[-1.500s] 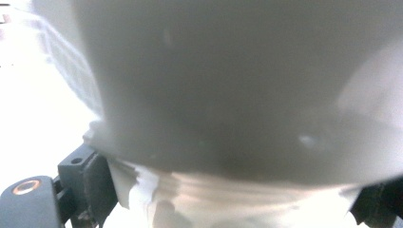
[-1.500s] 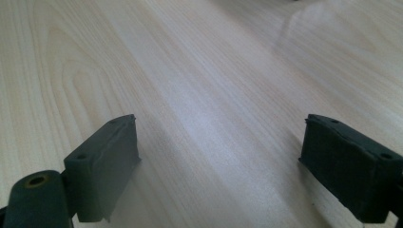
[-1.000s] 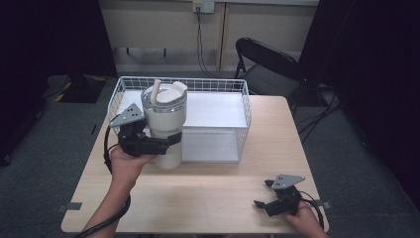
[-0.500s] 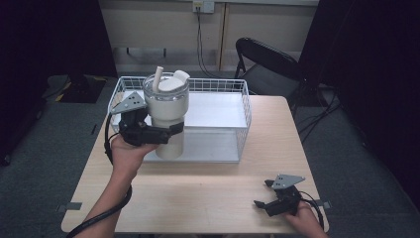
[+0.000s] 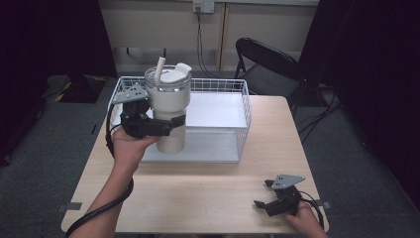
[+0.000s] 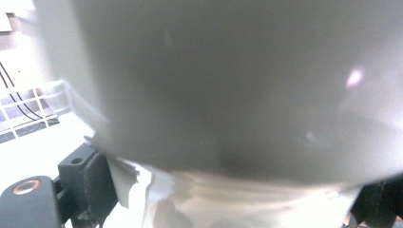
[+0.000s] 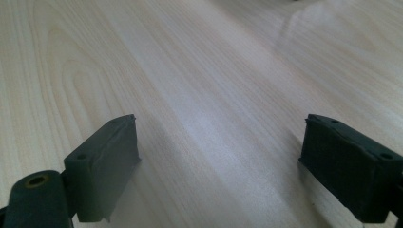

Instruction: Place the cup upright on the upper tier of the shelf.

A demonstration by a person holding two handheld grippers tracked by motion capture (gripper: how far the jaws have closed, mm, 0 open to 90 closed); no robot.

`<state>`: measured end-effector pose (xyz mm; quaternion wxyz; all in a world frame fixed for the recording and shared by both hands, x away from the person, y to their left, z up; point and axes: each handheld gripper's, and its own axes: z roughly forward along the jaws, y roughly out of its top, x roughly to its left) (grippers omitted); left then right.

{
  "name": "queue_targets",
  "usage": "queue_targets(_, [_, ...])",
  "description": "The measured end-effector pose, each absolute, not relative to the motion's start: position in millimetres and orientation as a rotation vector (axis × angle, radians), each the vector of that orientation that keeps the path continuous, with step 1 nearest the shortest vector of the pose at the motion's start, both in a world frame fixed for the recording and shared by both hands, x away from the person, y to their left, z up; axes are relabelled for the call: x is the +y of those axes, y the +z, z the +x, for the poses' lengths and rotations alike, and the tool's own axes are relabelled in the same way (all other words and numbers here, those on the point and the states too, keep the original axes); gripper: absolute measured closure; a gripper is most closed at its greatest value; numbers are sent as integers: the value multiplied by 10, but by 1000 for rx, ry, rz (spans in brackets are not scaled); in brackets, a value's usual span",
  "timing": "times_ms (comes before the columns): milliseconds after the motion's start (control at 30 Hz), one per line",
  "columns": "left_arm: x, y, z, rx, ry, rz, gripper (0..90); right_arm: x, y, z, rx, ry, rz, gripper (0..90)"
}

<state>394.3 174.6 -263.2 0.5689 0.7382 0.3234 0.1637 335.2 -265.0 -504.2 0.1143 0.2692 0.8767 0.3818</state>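
Cream-coloured and upright, the tumbler with its straw and lid hangs above the near edge of the white wire basket, pinched around its body by the left tongs. Up close in the left gripper view, the tumbler's wall sits between the black jaws. Right tongs rest spread wide on the wooden bench, well apart from the basket.

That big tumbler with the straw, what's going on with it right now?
A person's left gripper is clamped around the tall cream tumbler, holding it upright at the left end of the white wire basket; whether it is in the air or standing on the basket floor is hard to tell. The right gripper rests open on the wooden table, holding nothing.
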Motion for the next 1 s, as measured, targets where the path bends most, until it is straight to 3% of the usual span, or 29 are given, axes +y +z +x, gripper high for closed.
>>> queue_targets(1000, [1690, -2363, 4184, 796, 399, 1718, 94, -2651, -5042, 3352, 2569, 1119, 788, 117])
